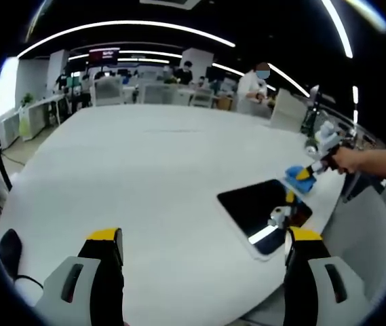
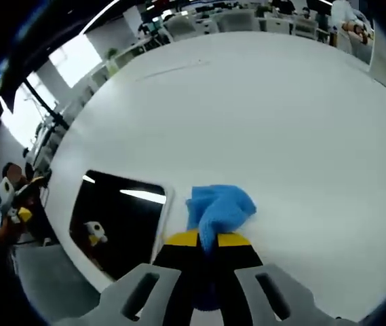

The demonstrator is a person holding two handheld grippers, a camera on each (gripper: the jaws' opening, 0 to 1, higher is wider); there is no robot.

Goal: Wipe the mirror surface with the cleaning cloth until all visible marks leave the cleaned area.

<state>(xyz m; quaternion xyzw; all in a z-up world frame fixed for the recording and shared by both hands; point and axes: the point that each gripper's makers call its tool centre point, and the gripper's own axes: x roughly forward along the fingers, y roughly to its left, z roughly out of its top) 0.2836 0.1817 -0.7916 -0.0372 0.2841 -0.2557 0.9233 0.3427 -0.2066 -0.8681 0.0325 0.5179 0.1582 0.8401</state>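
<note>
A dark rectangular mirror (image 1: 250,204) lies flat near the right edge of the white table (image 1: 152,170). My left gripper (image 1: 204,239) hangs over the table in front of it, jaws wide open with nothing between them. The right gripper (image 1: 317,155) enters from the right in a person's hand, shut on a blue cloth (image 1: 300,178) at the mirror's far corner. In the right gripper view, my right gripper (image 2: 207,239) pinches the blue cloth (image 2: 220,206), which rests on the table (image 2: 267,109) just right of the mirror (image 2: 118,217). The left gripper (image 2: 6,197) shows at the left edge.
The table's edge runs close beside the mirror, with floor below it (image 2: 50,285). A black object with a cable (image 1: 9,250) sits at the near left edge. Office desks, chairs and people (image 1: 254,85) stand beyond the far side.
</note>
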